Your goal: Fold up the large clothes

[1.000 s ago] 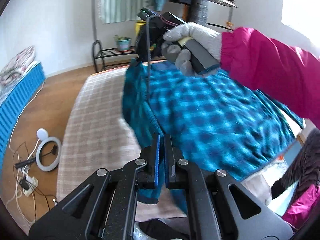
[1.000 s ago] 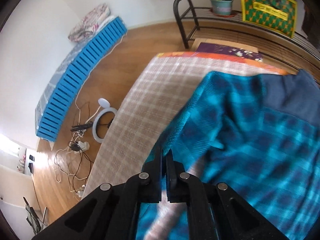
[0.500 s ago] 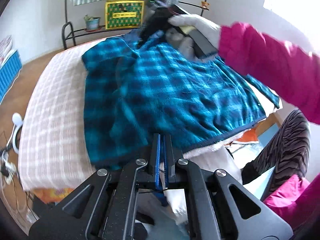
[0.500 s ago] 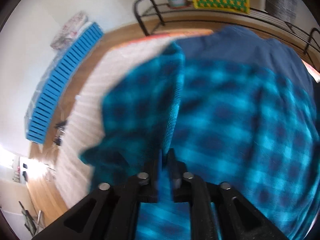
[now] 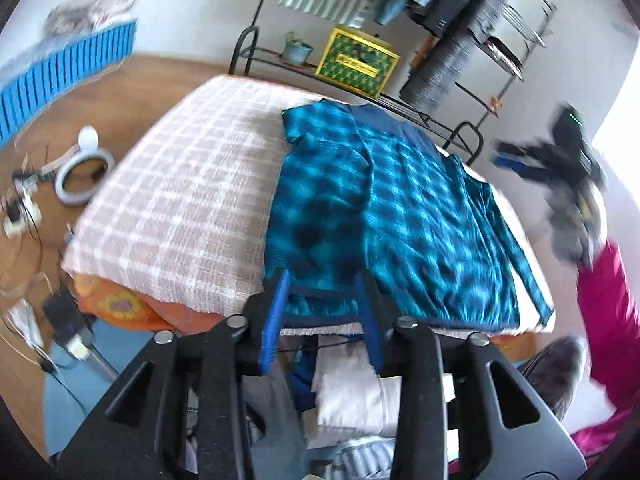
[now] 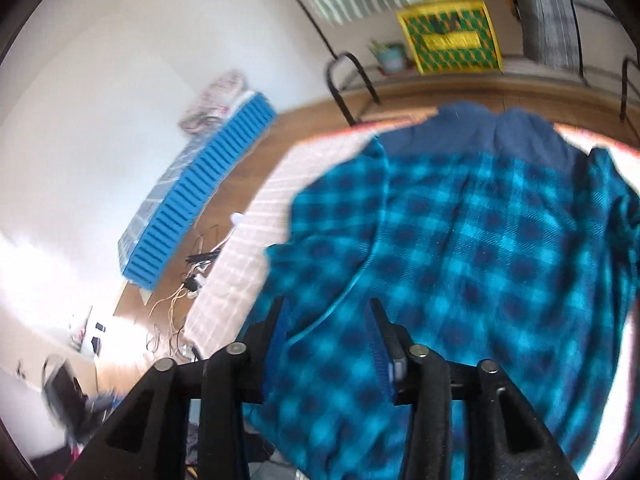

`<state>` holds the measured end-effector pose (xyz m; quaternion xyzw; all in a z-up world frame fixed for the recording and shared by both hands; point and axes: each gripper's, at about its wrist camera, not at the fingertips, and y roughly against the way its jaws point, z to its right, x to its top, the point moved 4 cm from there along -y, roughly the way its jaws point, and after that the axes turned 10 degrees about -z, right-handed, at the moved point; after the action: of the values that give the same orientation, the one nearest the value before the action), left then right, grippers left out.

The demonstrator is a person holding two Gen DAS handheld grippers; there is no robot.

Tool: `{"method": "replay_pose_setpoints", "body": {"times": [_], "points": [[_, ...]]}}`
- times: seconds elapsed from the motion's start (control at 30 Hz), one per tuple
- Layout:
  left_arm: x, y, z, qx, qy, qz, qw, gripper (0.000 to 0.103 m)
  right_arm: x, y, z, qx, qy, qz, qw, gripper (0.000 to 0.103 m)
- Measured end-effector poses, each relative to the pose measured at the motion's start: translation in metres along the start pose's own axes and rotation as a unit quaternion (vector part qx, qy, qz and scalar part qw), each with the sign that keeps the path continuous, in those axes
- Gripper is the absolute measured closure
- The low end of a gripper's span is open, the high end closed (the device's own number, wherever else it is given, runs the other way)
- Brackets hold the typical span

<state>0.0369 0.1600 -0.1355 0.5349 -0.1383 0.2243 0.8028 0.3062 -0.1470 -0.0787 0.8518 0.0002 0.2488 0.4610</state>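
Plaid fleece shirt [image 5: 404, 216] now dropped flat on the bed [image 5: 180, 200], sleeve folded in, both hand-held grippers, left [image 5: 322, 316] and right [image 6: 330, 336], jaws opening, nothing clamped

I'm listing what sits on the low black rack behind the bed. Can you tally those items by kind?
Potted plant: 1
Yellow-green patterned box: 1
Total: 2
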Motion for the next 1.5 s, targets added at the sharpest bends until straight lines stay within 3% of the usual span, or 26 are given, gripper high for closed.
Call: {"method": "replay_pose_setpoints", "body": {"times": [0.1,0.23,0.5,0.63,0.77,0.83,0.87,0.9,0.93,1.0,1.03,1.13,1.23,1.37,1.5], "points": [[0.009,-0.030,-0.017,-0.006,0.028,-0.022,0.9993,0.066,-0.025,0.002,-0.026,0.001,0.029,-0.007,1.000,0.050],[0.019,-0.074,-0.046,-0.049,0.099,-0.059,0.9921,0.066,-0.059,-0.028,-0.053,0.010,0.054,-0.032,0.998,0.044],[0.026,-0.123,-0.060,-0.083,0.141,-0.103,0.9811,0.066,-0.106,-0.130,-0.075,0.032,0.037,-0.110,0.993,0.042],[0.026,-0.132,-0.061,-0.087,0.140,-0.108,0.9803,0.088,-0.115,-0.165,-0.088,0.028,0.045,-0.133,0.990,0.039],[0.026,-0.138,-0.057,-0.083,0.126,-0.112,0.9821,0.094,-0.114,-0.194,-0.093,0.000,0.056,-0.147,0.988,0.038],[0.026,-0.140,-0.057,-0.068,0.122,-0.110,0.9841,0.094,-0.113,-0.204,-0.089,0.000,0.048,-0.160,0.986,0.047],[0.026,-0.139,-0.058,-0.056,0.124,-0.107,0.9849,0.090,-0.113,-0.208,-0.086,0.007,0.040,-0.166,0.985,0.064],[0.026,-0.141,-0.059,-0.050,0.128,-0.109,0.9845,0.082,-0.113,-0.211,-0.081,0.016,0.030,-0.173,0.984,0.074],[0.025,-0.142,-0.061,-0.049,0.134,-0.110,0.9837,0.065,-0.114,-0.214,-0.079,0.023,0.021,-0.175,0.984,0.076],[0.024,-0.143,-0.066,-0.055,0.142,-0.104,0.9828,0.060,-0.118,-0.217,-0.076,0.043,0.003,-0.183,0.982,0.094],[0.024,-0.145,-0.066,-0.062,0.141,-0.109,0.9820,0.061,-0.119,-0.219,-0.074,0.052,-0.003,-0.187,0.981,0.096],[0.023,-0.149,-0.064,-0.068,0.129,-0.118,0.9823,0.096,-0.123,-0.219,-0.070,0.066,-0.013,-0.193,0.979,0.099],[0.024,-0.147,-0.059,-0.056,0.116,-0.111,0.9855,0.101,-0.124,-0.215,-0.070,0.081,-0.022,-0.195,0.977,0.101],[0.027,-0.123,-0.056,-0.076,0.127,-0.079,0.9858,0.103,-0.120,-0.206,-0.071,0.117,-0.043,-0.192,0.973,0.102],[0.017,-0.105,-0.049,-0.090,0.133,-0.074,0.9842,0.103,-0.125,-0.184,-0.079,0.167,-0.046,-0.188,0.967,0.103]]}}
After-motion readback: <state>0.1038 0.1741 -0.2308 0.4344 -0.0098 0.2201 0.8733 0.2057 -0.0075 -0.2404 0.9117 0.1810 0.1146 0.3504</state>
